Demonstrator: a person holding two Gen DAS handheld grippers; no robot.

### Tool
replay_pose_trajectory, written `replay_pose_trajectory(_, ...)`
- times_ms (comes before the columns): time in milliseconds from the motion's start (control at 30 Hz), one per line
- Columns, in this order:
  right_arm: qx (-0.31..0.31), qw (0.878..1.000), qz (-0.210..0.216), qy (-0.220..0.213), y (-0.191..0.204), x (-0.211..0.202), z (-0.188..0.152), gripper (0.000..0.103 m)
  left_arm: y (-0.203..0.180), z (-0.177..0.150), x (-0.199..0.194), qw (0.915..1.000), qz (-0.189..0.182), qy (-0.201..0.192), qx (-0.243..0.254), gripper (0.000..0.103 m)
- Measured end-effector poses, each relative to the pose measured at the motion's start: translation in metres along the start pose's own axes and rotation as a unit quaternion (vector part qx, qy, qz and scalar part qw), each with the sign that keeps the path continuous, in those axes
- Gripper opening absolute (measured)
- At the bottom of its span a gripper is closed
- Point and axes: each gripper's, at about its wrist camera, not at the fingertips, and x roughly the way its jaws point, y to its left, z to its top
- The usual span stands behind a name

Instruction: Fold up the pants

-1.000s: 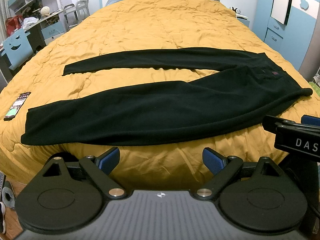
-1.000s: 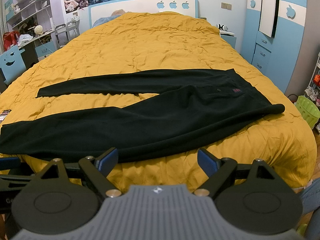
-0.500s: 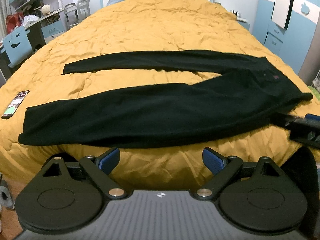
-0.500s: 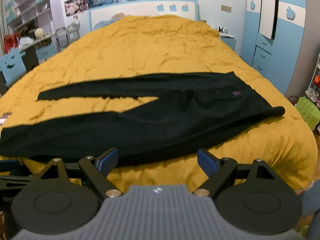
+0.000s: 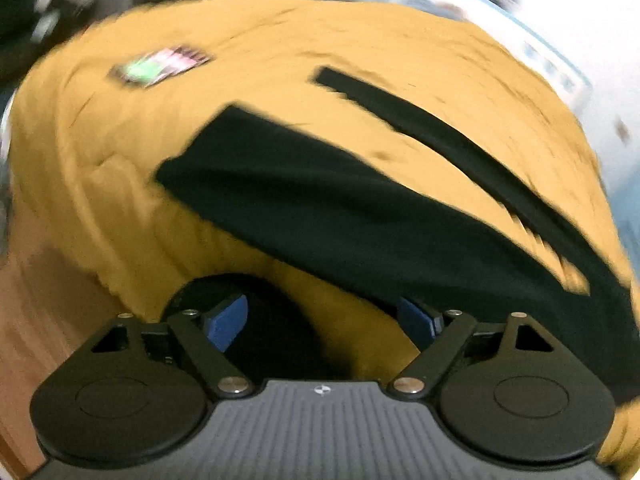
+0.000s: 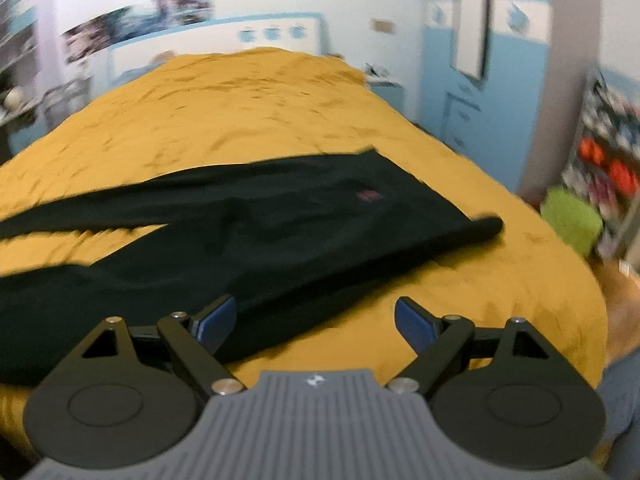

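Note:
Black pants (image 5: 360, 208) lie flat on a yellow quilt, legs spread apart toward the left, waist toward the right. In the left wrist view the near leg's cuff (image 5: 200, 152) is ahead and left of centre; the far leg (image 5: 440, 136) runs behind it. My left gripper (image 5: 322, 320) is open and empty, just short of the near leg's lower edge. In the right wrist view the waist end (image 6: 440, 216) lies ahead. My right gripper (image 6: 316, 318) is open and empty, its left fingertip (image 6: 214, 320) over the near edge of the pants. Both views are blurred.
The yellow quilt (image 6: 248, 112) covers a large bed; its near edge drops off below both grippers. A phone (image 5: 160, 66) lies on the quilt beyond the cuffs. A green basket (image 6: 572, 220), shelves and a blue wardrobe (image 6: 472, 92) stand right of the bed.
Both grippers have moved fast. The left swung left toward the leg cuffs and tilted. The right swung right toward the waist and came closer. Both stay open.

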Motion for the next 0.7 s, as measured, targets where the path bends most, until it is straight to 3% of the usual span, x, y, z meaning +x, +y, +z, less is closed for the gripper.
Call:
replay_pose_trajectory(67,0.041,0.999,-0.001,0.012,-0.024,0.013,0.003,0.083,0.026,0.010,0.008,0.9980,-0.017,0.004,-0.060,0.094)
replay_pose_trajectory(167,0.101,0.995,0.008,0.021,-0.055,0.027,0.008,0.083,0.062,0.017,0.022,0.9882,-0.045,0.006,-0.147,0.090)
replay_pose_trajectory(367,0.200,0.978,0.049,0.022,-0.108,0.047,0.011,0.082,0.083,0.023,0.042,0.9792,-0.046,-0.008,-0.197,0.085)
replay_pose_trajectory(567,0.289,0.955,0.068,0.005,-0.150,0.058,0.015,0.082,0.092,0.028,0.062,0.9625,-0.085,-0.017,-0.257,0.076)
replay_pose_trajectory(633,0.316,0.947,0.064,0.003,-0.162,0.060,0.017,0.082,0.095,0.028,0.065,0.9582,-0.093,-0.024,-0.270,0.070)
replay_pose_trajectory(700,0.347,0.935,0.069,0.002,-0.174,0.062,0.018,0.082,0.096,0.026,0.065,0.9542,-0.101,-0.031,-0.280,0.047)
